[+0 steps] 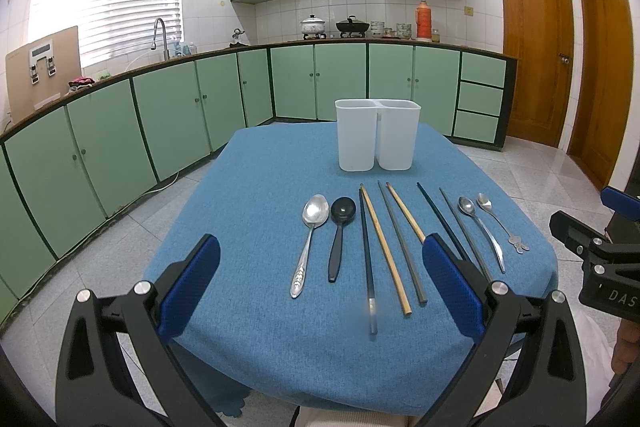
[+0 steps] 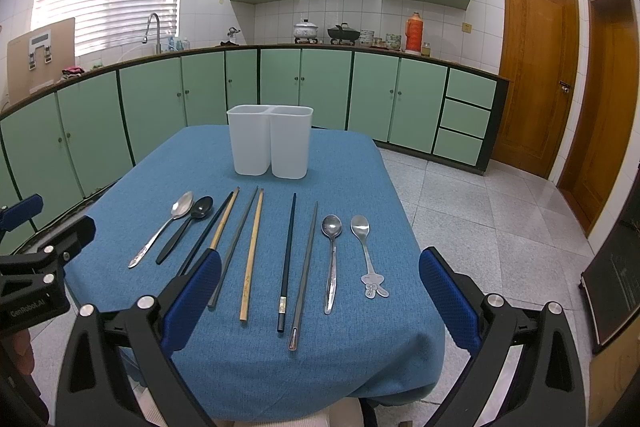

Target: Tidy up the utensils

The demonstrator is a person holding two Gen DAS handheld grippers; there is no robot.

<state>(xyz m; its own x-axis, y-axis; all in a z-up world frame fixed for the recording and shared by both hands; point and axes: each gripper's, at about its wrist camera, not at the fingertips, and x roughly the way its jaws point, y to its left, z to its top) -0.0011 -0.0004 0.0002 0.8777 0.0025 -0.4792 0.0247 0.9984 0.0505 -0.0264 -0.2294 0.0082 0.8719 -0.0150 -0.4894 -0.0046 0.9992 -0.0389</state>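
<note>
A white two-compartment holder (image 1: 376, 135) (image 2: 270, 145) stands at the far side of a blue-clothed table (image 1: 256, 195) (image 2: 352, 179). In front of it lie, left to right, a large silver spoon (image 1: 311, 237) (image 2: 162, 229), a black spoon (image 1: 339, 235) (image 2: 186, 229), several chopsticks, dark and wooden (image 1: 386, 247) (image 2: 252, 251), a small silver spoon (image 1: 482, 233) (image 2: 331, 259) and a spoon with a figure on its handle (image 1: 502, 223) (image 2: 366, 251). My left gripper (image 1: 320, 283) and right gripper (image 2: 320, 291) are open and empty, above the table's near edge.
Green kitchen cabinets line the walls behind the table, with a sink, pots and a red thermos on the counter. Wooden doors (image 2: 536, 75) stand at the right. Tiled floor surrounds the table. The right gripper's body (image 1: 600, 255) shows at the left view's right edge.
</note>
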